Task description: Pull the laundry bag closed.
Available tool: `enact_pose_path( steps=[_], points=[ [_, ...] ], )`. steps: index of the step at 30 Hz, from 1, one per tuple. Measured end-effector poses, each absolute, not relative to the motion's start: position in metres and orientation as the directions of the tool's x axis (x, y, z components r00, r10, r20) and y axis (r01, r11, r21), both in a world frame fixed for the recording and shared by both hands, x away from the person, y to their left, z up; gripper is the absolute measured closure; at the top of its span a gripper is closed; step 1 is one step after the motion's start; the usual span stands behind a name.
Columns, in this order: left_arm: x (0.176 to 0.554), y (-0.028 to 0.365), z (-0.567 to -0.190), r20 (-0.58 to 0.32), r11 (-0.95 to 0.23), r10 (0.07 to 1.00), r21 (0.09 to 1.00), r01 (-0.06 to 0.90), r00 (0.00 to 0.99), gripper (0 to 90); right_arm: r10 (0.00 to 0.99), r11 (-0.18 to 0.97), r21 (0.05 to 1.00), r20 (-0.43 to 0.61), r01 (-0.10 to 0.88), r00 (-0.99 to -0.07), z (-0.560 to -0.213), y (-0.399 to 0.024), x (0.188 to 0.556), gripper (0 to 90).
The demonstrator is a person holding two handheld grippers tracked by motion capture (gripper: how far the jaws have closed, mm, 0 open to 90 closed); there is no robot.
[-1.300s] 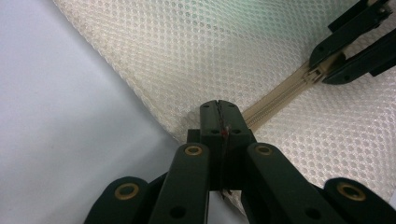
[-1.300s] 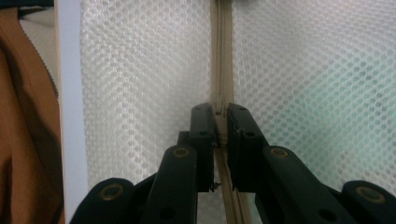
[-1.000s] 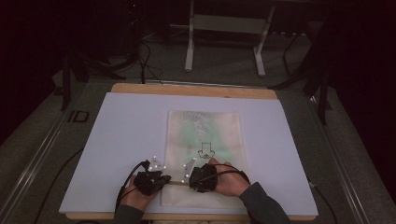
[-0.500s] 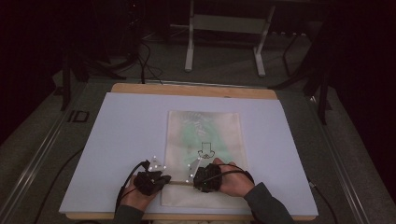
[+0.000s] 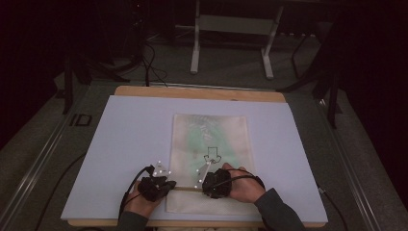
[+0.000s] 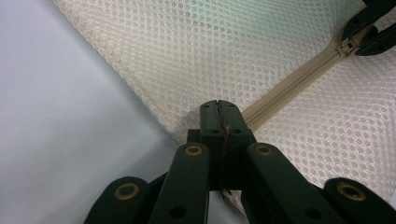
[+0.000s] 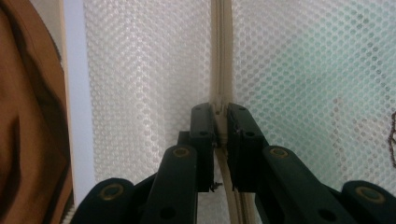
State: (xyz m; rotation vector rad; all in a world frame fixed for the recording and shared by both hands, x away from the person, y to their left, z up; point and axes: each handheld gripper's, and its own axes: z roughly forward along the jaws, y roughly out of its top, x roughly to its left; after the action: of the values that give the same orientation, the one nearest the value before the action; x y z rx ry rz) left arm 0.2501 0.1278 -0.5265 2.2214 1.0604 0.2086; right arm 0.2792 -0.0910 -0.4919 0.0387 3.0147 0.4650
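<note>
A cream mesh bag [image 5: 210, 139] with greenish contents lies flat on the white board [image 5: 125, 139]. A beige zipper [image 6: 289, 86] runs across its near end. My left gripper [image 5: 156, 185] [image 6: 218, 106] is shut on the bag's corner, where the zipper ends. My right gripper [image 5: 216, 183] [image 7: 220, 111] is a little to its right, shut on the zipper pull [image 7: 219, 108]. That pull [image 6: 346, 45] also appears in the left gripper view, between the other gripper's black jaws. A hand holds each gripper at the board's near edge.
The board rests on a wooden table [image 5: 197, 92]. A metal stand [image 5: 231, 29] and cables [image 5: 149, 62] sit on the dark floor beyond. The board is bare to the left and right of the bag.
My right gripper has edged slightly to the right along the zipper. The left gripper has kept still.
</note>
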Motion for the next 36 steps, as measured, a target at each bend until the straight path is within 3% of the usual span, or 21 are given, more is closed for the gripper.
enact_pose_path(
  steps=[36],
  points=[
    [0.250,0.128,-0.526,-0.133,-0.454,0.742,0.622,0.638,0.657,89.5,0.062,0.952,0.302,-0.066,0.040,-0.996,-0.491,-0.113,0.282,82.1]
  ],
)
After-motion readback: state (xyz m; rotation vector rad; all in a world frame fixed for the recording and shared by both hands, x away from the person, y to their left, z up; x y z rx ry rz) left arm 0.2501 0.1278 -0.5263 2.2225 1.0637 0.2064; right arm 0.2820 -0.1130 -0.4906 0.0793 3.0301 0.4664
